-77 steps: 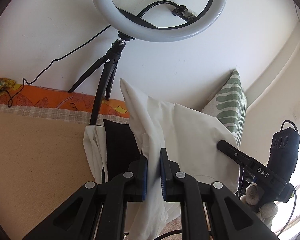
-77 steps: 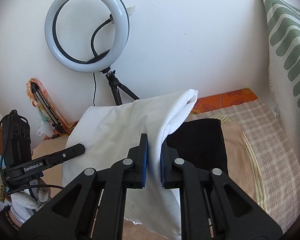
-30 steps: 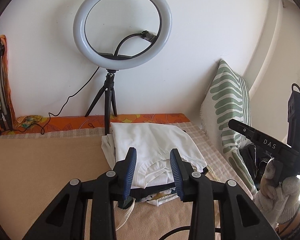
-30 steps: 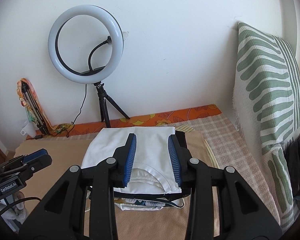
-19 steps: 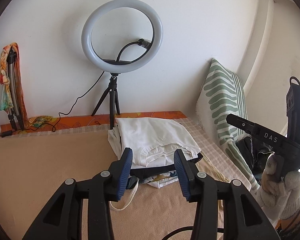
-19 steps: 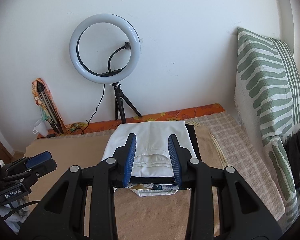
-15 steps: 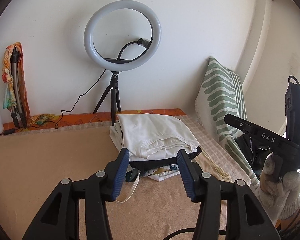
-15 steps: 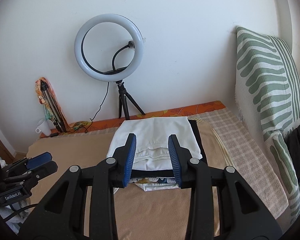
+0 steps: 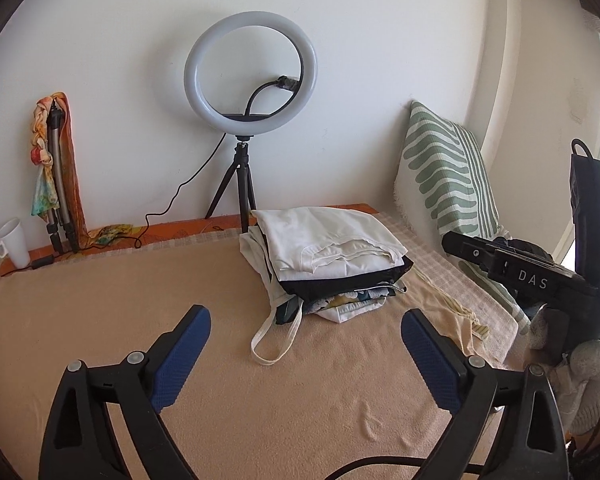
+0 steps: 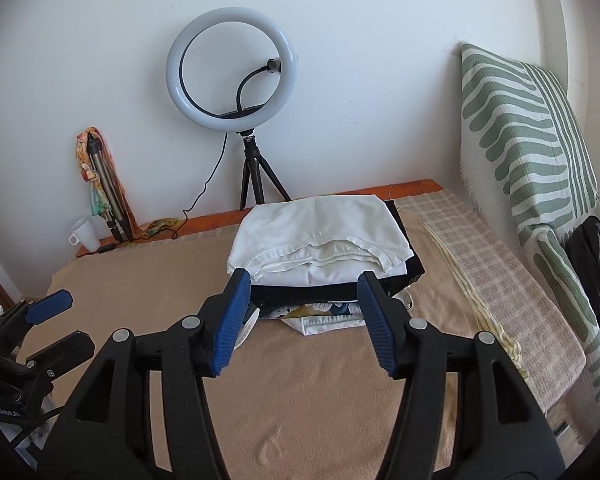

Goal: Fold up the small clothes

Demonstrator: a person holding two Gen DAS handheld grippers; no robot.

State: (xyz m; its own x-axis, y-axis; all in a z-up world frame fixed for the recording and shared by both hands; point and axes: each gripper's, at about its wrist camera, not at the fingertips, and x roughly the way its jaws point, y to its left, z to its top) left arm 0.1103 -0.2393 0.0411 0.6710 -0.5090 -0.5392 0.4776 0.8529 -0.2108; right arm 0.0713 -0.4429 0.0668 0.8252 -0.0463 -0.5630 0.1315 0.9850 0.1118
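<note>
The left hand-held gripper (image 9: 305,330) is released, its jaws opening wide over bare tan blanket (image 9: 100,320) with nothing between them. The right hand-held gripper (image 10: 304,294) is also released, jaws opening, with no pad pressing on cloth. Just beyond them the folded white garment (image 10: 320,232) lies on top of the stack of folded clothes (image 9: 340,280) on the bed, below the ring light (image 9: 250,73) and beside the green-striped pillow (image 10: 532,152).

The black garment (image 10: 404,268) and patterned clothes (image 10: 320,309) lie mostly hidden under the white garment (image 10: 320,228).
</note>
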